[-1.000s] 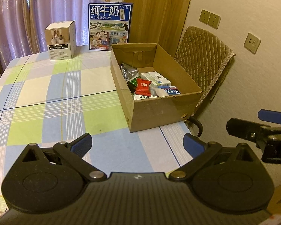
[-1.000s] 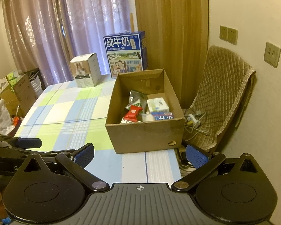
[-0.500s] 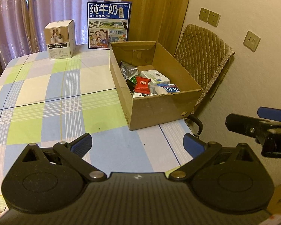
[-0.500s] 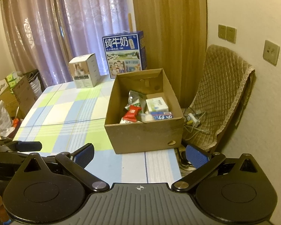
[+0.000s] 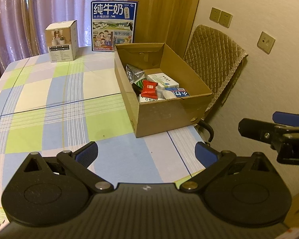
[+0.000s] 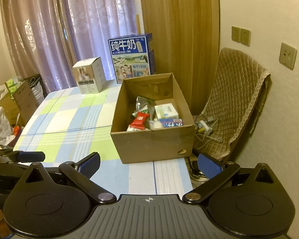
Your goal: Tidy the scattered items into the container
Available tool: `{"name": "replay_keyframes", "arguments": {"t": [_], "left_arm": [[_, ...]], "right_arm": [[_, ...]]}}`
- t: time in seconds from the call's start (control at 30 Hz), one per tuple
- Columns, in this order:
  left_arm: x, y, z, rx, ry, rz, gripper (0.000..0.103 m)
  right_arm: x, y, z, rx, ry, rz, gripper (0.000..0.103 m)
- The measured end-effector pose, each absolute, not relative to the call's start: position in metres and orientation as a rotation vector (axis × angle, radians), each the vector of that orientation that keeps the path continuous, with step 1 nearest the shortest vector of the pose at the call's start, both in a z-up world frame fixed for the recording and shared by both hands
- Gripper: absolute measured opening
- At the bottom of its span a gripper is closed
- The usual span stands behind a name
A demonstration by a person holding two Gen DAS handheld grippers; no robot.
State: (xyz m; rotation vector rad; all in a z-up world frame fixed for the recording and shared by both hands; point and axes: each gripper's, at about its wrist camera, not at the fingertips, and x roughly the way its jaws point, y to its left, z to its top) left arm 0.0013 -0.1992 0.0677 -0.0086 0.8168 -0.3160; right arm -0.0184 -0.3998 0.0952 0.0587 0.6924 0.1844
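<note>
The cardboard box (image 5: 170, 107) sits on the table (image 5: 55, 91) at its right edge, packets and small cartons inside it. Far behind it stands the milk carton case (image 5: 112, 25), and left of that the small cube box (image 5: 61, 40). Right of the table, off its edge, a padded chair (image 5: 215, 63) stands against the wall.
</note>
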Motion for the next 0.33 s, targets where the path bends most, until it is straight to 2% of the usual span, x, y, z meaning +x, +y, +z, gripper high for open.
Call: {"name": "replay_keyframes", "arguments": {"t": [0.33], "left_arm": [[-0.0028, -0.1981, 0.0666, -0.004, 0.788, -0.327, 0.102]], "right_arm": [[-0.0195, -0.4014, 0.0927, 0.058, 0.697, 0.183, 0.101]]}}
